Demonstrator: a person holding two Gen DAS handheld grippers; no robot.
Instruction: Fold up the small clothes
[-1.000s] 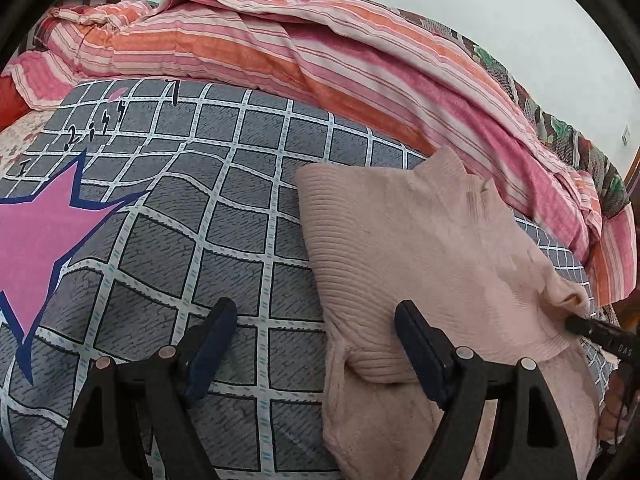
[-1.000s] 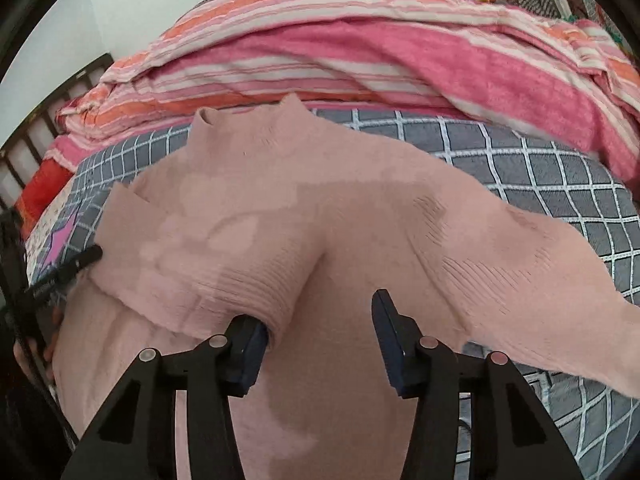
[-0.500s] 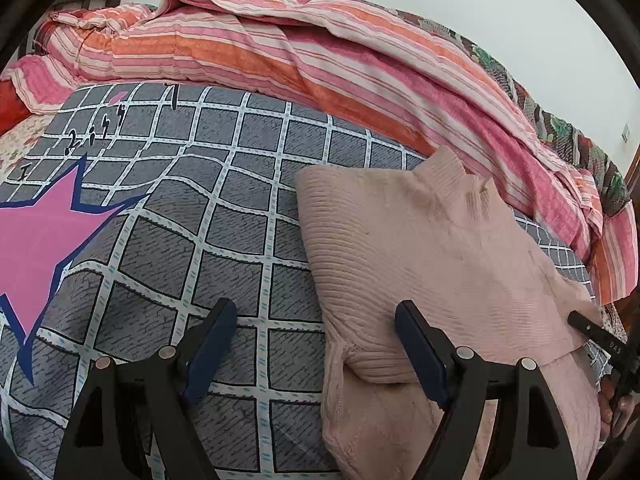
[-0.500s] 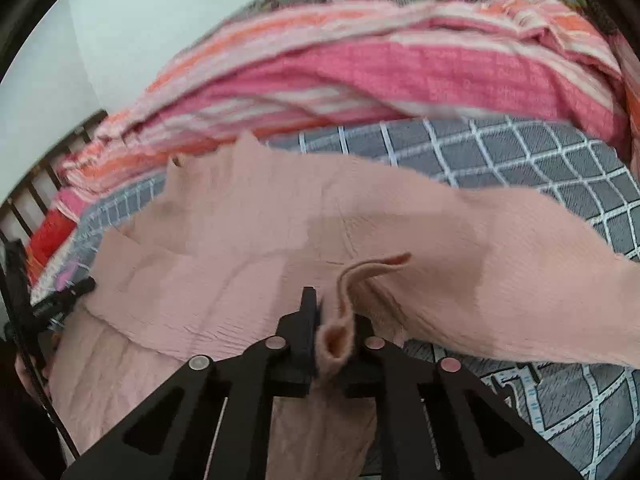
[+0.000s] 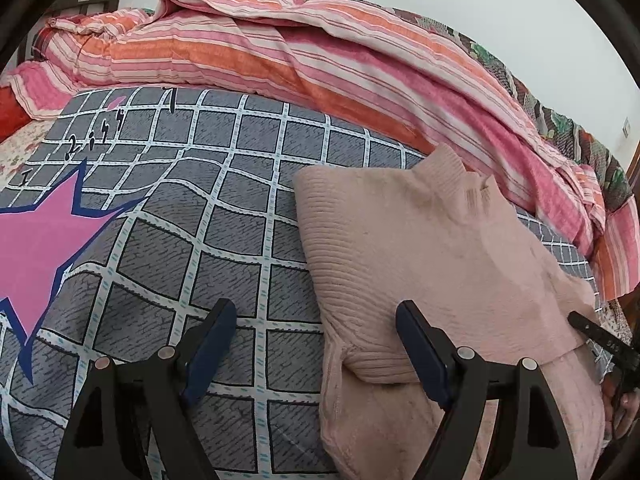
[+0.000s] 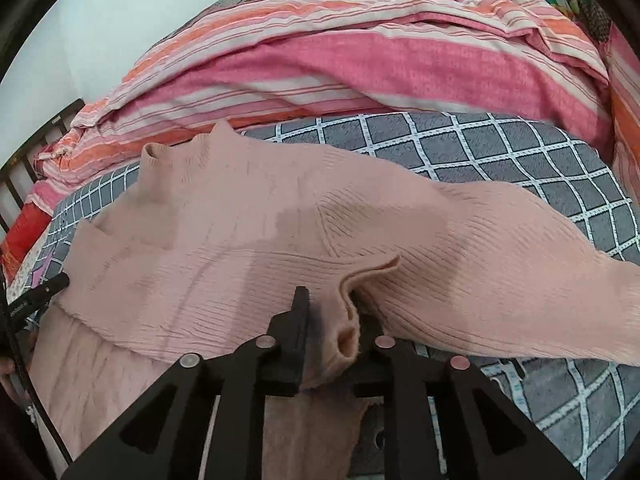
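A pale pink knit sweater lies on the checked grey bedspread, its left side folded over the body. My left gripper hangs open above the sweater's left edge, one finger over the bedspread, the other over the knit, touching nothing. In the right wrist view the sweater spreads out with one sleeve running off to the right. My right gripper pinches a raised fold of the knit near the armpit; its jaws are opening, with the fabric still between them.
A rolled pink and orange striped quilt runs along the back of the bed. A pink star is printed on the bedspread at the left. The right gripper's tip and a hand show at the right edge. A dark bed rail stands far left.
My right gripper's jaws, open over the sweater a second ago, closed on a fold of knit and have eased slightly apart. The left gripper has stayed still.
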